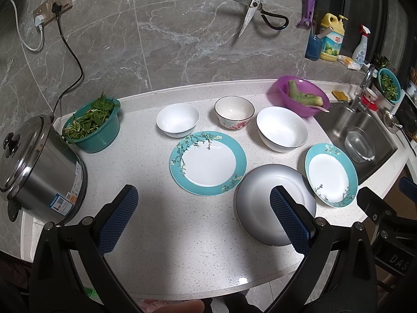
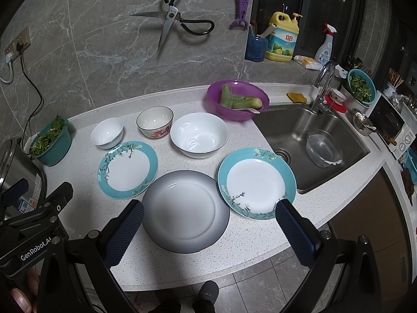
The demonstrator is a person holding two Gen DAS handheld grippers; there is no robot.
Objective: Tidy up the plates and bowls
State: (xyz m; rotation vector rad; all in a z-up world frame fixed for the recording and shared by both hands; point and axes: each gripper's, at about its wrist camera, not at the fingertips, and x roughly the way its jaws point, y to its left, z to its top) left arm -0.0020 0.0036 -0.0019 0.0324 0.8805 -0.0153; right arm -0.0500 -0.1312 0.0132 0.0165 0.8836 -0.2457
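Observation:
On the white counter lie two teal-rimmed plates, one on the left (image 1: 208, 163) (image 2: 127, 169) and one on the right (image 1: 331, 174) (image 2: 256, 183), with a grey-rimmed plate (image 1: 263, 200) (image 2: 185, 210) between them at the front. Behind stand a small white bowl (image 1: 178, 120) (image 2: 107, 132), a flowered bowl (image 1: 234, 112) (image 2: 155, 121) and a large white bowl (image 1: 282, 128) (image 2: 199, 134). My left gripper (image 1: 204, 199) is open and empty above the counter's front. My right gripper (image 2: 209, 211) is open and empty, held over the grey-rimmed plate.
A steel rice cooker (image 1: 39, 168) and a teal basket of greens (image 1: 92, 127) stand at the left. A purple bowl with vegetables (image 1: 299, 95) (image 2: 237, 99) sits at the back. The sink (image 2: 312, 140) with a clear bowl (image 2: 323, 147) lies to the right.

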